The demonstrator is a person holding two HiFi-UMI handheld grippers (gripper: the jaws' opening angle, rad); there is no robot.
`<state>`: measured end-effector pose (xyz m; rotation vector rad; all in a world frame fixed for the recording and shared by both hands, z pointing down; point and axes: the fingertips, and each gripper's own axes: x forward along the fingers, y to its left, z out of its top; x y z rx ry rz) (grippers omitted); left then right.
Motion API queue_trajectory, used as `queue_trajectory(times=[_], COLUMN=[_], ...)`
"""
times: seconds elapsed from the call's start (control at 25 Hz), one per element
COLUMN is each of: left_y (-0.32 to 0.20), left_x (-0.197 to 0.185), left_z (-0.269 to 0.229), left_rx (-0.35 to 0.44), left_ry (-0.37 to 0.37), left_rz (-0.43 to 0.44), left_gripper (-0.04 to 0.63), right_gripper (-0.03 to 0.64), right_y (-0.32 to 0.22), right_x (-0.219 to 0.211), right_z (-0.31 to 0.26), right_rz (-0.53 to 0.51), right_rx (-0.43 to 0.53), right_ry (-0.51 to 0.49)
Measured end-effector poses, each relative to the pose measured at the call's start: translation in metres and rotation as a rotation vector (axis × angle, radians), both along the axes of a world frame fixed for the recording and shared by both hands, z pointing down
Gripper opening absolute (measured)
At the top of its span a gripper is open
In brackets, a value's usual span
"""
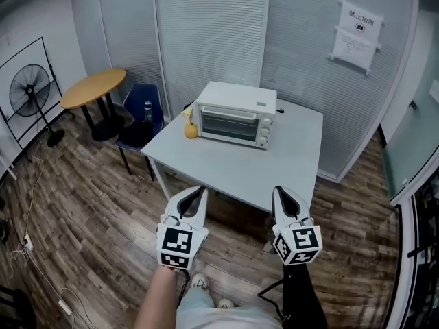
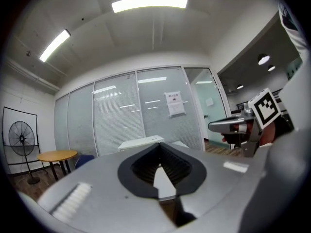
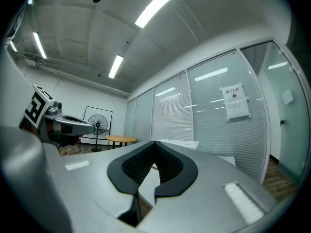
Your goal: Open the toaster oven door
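The toaster oven (image 1: pixel 234 115) sits at the far side of a white table (image 1: pixel 206 163), at 12 o'clock from both grippers and well apart from them. Its glass door (image 1: pixel 226 126) is shut, and what lies behind the glass is too dim to tell. In the left gripper view only the oven's white top (image 2: pixel 141 142) shows above the jaws, and the right gripper view likewise shows just a pale strip of it (image 3: pixel 177 143).

The left gripper (image 1: pixel 199 190) hangs off the table's near edge at about 7 o'clock from the oven, the right gripper (image 1: pixel 280 190) at about 5 o'clock. Each has its jaws closed tip to tip with nothing between them, as the left gripper (image 2: pixel 158 146) and right gripper (image 3: pixel 154 143) show in their own views.

A small orange object (image 1: pixel 191 130), too small to identify, stands just beside the oven at its 9 o'clock. A bottle (image 1: pixel 147 110) rests on a blue chair (image 1: pixel 137 134) left of the table.
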<state>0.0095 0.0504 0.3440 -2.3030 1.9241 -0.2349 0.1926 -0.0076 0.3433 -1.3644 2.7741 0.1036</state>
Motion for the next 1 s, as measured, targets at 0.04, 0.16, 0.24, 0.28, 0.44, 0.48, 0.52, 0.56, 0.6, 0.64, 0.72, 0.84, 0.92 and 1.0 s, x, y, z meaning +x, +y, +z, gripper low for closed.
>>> queue_trajectory(times=[0.04, 0.16, 0.24, 0.28, 0.44, 0.48, 0.52, 0.56, 0.6, 0.64, 0.72, 0.84, 0.92, 1.0], left_y=[-0.007, -0.032, -0.052, -0.063, -0.113, -0.127, -0.142, -0.157, -0.171, -0.187, -0.218, -0.261, -0.285, -0.308], left_x=[-0.003, -0.015, -0.024, -0.027, -0.043, -0.049, -0.055, -0.061, -0.066, -0.071, -0.079, -0.088, -0.095, -0.101], left_z=[0.001, 0.003, 0.003, 0.004, 0.007, 0.007, 0.007, 0.006, 0.006, 0.004, 0.0, -0.004, -0.005, -0.004], left_rx=[0.001, 0.008, 0.012, 0.015, 0.025, 0.026, 0.026, 0.026, 0.025, 0.025, 0.022, 0.014, 0.011, 0.011], left_ry=[0.002, 0.001, 0.001, 0.002, 0.018, 0.022, 0.025, 0.029, 0.032, 0.034, 0.036, 0.036, 0.029, 0.025], left_rz=[0.002, 0.004, 0.01, 0.016, 0.054, 0.061, 0.068, 0.077, 0.087, 0.098, 0.126, 0.172, 0.2, 0.216], left_gripper=[0.055, 0.055, 0.055, 0.055, 0.055, 0.055, 0.055, 0.055, 0.055, 0.055, 0.055, 0.055, 0.055, 0.055], right_gripper=[0.005, 0.005, 0.005, 0.005, 0.005, 0.005, 0.005, 0.005, 0.005, 0.005, 0.005, 0.005, 0.005, 0.005], right_y=[-0.006, -0.027, -0.045, -0.054, -0.096, -0.107, -0.119, -0.131, -0.143, -0.156, -0.181, -0.216, -0.236, -0.255], right_x=[-0.003, -0.015, -0.025, -0.029, -0.05, -0.056, -0.063, -0.07, -0.077, -0.083, -0.092, -0.107, -0.117, -0.127], right_z=[-0.001, -0.002, -0.001, 0.0, 0.005, 0.005, 0.006, 0.006, 0.006, 0.004, -0.002, -0.01, -0.011, -0.01], right_rz=[0.001, 0.005, 0.009, 0.012, 0.031, 0.034, 0.037, 0.042, 0.049, 0.058, 0.081, 0.118, 0.139, 0.155], right_rx=[0.005, 0.021, 0.024, 0.025, 0.03, 0.032, 0.033, 0.032, 0.031, 0.03, 0.028, 0.028, 0.031, 0.028], right_ry=[0.004, 0.011, 0.017, 0.02, 0.038, 0.045, 0.052, 0.059, 0.065, 0.069, 0.075, 0.09, 0.11, 0.12])
